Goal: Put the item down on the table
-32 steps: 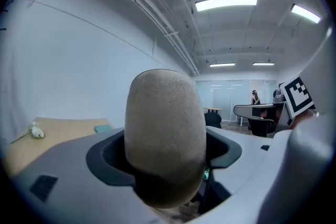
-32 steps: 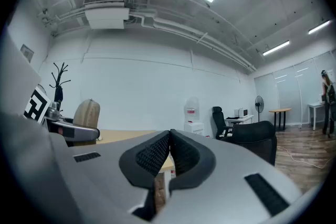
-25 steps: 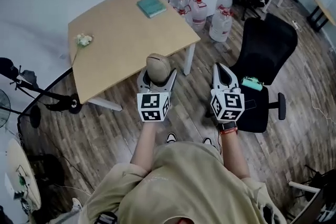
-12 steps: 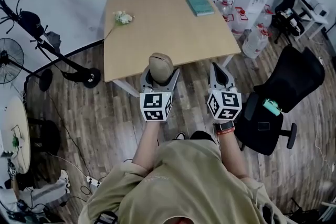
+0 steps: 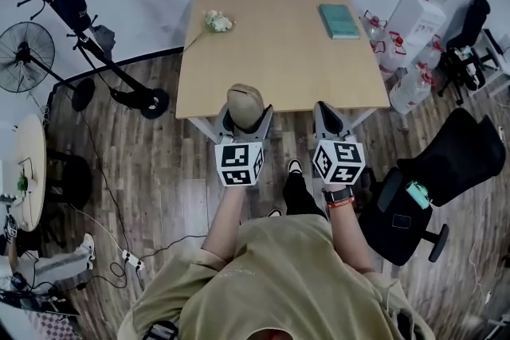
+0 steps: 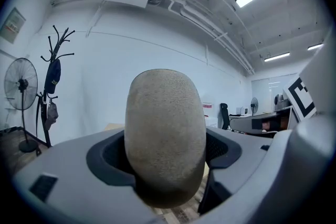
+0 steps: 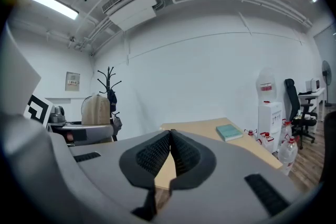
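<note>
Table (image 5: 279, 52) stands ahead. Left gripper (image 5: 244, 120) pinches the rounded tan item (image 5: 245, 101), held aloft by the near table edge; right gripper (image 5: 327, 114) is pressed together, empty. Risk, as judged: release so near the edge lets the item roll off.

The tan, rough-skinned oval lump (image 6: 165, 134) sits deep in the left tool (image 5: 244, 117), so its lower end is hidden behind the grey pads, and I can't tell what it is made of. From overhead it covers part of the near edge of the light wooden table (image 5: 279, 52). The small white-and-green bunch (image 5: 215, 21) near the far corner is too small to identify. A second, pale round table (image 5: 28, 171) is cut off by the left edge.
</note>
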`<state>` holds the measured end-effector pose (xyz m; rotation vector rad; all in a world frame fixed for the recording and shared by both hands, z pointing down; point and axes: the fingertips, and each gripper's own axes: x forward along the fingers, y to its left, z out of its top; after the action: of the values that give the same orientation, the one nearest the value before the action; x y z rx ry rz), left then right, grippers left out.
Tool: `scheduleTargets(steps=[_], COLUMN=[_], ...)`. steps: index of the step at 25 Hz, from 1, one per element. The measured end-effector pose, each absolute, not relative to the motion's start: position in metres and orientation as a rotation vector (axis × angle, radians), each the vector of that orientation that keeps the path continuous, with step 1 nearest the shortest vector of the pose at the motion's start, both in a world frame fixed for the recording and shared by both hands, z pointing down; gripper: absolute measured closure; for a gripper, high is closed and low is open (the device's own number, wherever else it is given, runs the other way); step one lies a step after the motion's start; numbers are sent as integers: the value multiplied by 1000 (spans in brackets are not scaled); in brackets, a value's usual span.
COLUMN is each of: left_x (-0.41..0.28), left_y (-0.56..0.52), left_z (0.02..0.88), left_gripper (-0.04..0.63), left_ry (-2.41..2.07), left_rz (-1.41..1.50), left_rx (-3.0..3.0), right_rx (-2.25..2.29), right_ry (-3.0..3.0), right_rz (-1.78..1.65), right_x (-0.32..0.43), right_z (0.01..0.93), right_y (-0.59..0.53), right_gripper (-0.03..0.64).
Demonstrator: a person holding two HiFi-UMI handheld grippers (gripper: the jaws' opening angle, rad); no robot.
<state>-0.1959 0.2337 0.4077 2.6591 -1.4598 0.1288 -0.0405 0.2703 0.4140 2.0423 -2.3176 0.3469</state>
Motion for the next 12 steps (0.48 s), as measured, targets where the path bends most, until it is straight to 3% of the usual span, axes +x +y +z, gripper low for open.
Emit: scheduleTargets(steps=[12], left_x=[-153], left_y=[105], left_z=[408], left_gripper=[224], left_ry=[-1621], left_rz=[177], left_rx=[2586], right_rx=[1923], right_ry=[-2378], right_rz=[356], right_x=[11], right_z=[413], right_y=[119], right_gripper=[615])
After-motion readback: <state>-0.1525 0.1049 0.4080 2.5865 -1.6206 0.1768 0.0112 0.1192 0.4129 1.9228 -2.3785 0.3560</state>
